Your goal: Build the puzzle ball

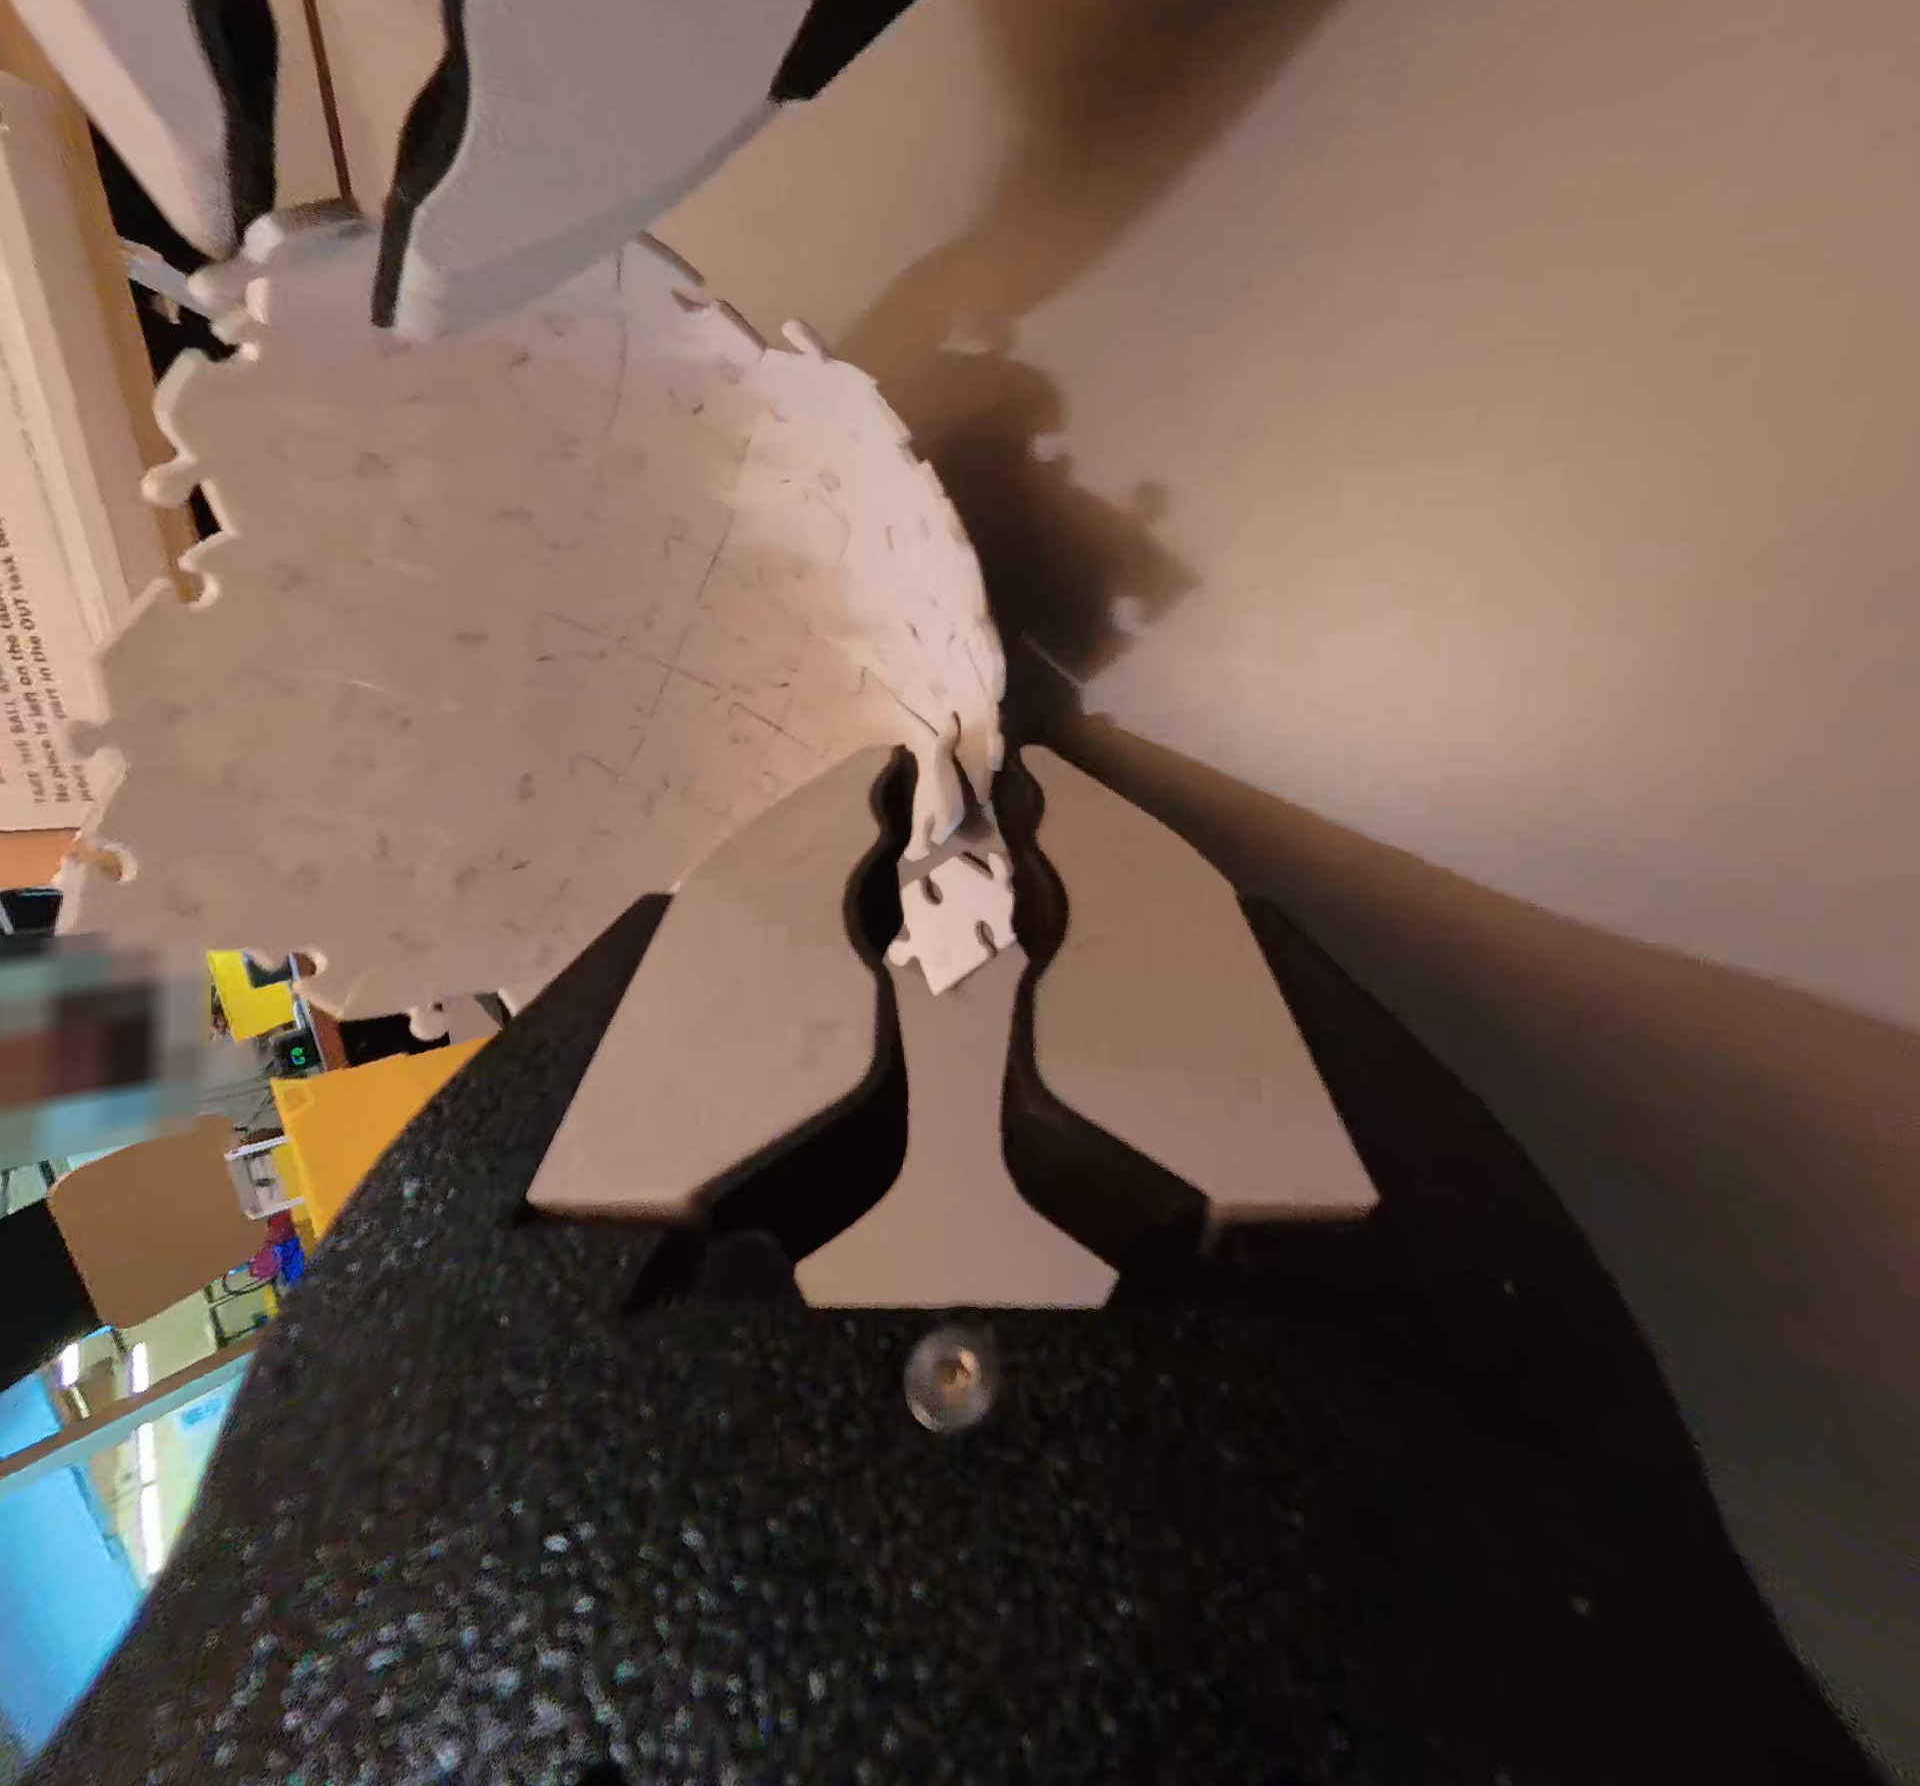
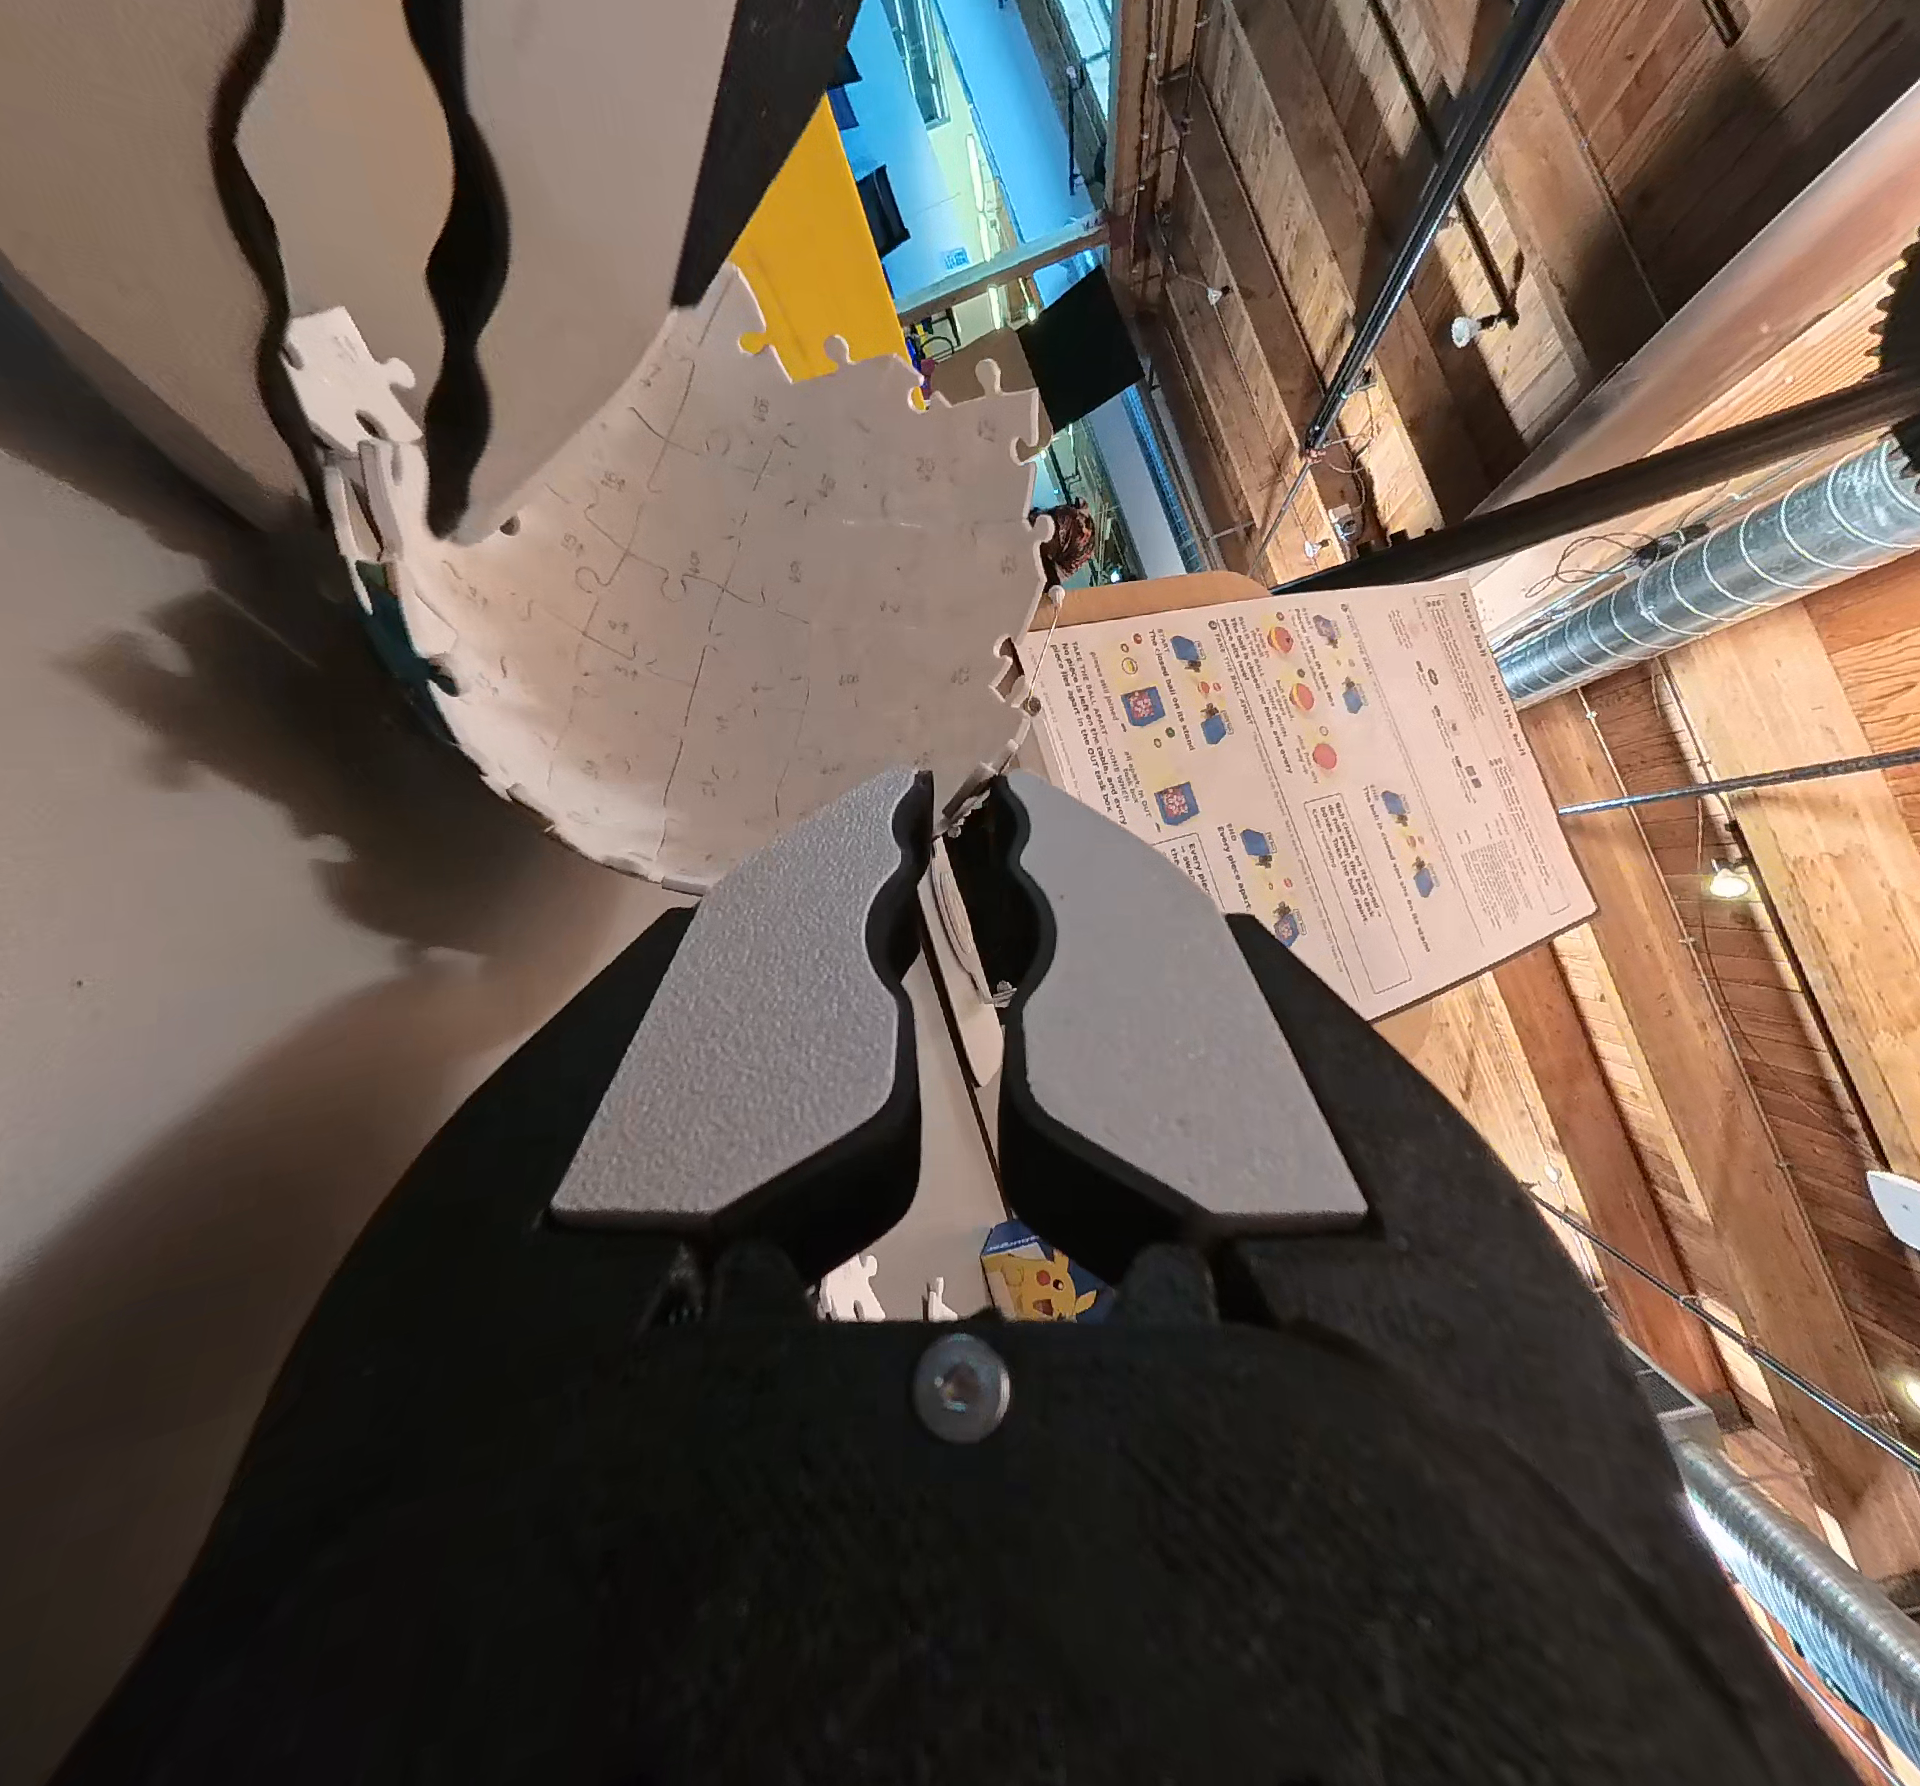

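The puzzle ball is a white half-shell of joined pieces [image 1: 499, 614], seen from its hollow inner side. My left gripper [image 1: 956, 775] is shut on a single white puzzle piece [image 1: 951, 926] and holds it against the shell's rim where the rim meets the table. My right gripper [image 2: 961, 796] is shut on the opposite rim of the shell [image 2: 727, 614]. In the right wrist view the left gripper [image 2: 364, 432] comes in from the top left with its piece [image 2: 343, 375] at the shell's edge. In the left wrist view the right gripper [image 1: 582, 126] shows at the top.
The beige table [image 1: 1507, 386] carries the shell's shadow. A printed instruction sheet [image 2: 1299, 780] stands behind the shell. A blue box with a yellow figure [image 2: 1039, 1289] and loose white pieces [image 2: 852, 1289] show behind my right fingers. A yellow block [image 1: 353, 1123] lies beyond. The tips of one gripper are about 10 cm away from the tips of the other.
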Tool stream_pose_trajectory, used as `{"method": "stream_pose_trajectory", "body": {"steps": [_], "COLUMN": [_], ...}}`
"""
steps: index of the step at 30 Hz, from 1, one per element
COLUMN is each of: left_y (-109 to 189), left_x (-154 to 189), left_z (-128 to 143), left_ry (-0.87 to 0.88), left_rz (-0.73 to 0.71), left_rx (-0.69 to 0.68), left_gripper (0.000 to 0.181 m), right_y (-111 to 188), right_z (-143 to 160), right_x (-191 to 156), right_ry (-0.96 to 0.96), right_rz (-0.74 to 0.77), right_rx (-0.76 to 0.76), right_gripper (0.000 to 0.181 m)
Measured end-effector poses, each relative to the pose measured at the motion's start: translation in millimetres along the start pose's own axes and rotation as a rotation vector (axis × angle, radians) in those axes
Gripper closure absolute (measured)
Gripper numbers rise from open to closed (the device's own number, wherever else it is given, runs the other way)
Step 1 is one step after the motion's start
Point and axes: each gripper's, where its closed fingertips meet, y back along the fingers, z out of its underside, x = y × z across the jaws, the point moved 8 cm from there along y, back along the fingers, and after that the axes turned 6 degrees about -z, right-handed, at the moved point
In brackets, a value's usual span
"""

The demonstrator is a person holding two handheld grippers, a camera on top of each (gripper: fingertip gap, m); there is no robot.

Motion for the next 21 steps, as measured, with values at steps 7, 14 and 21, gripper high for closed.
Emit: {"method": "stream_pose_trajectory", "body": {"steps": [7, 14, 21], "left_y": [-4.0, -5.3, -5.2], "left_x": [-1.2, -3.8, -5.9], "left_z": [-0.9, -0.1, -0.5], "left_ry": [-0.051, -0.083, -0.140], "left_rz": [0.023, 0.029, 0.021], "left_rx": [0.005, 0.014, 0.011], "left_gripper": [0.173, 0.174, 0.175], "right_y": [0.0, 0.0, -0.2], "right_z": [-0.1, -0.3, 0.1], "right_x": [0.1, 0.1, 0.0], "right_ry": [-0.005, -0.006, -0.005], "right_rz": [-0.001, 0.000, -0.001], "right_rx": [0.002, 0.002, -0.001], "right_gripper": [0.171, 0.171, 0.171]}}
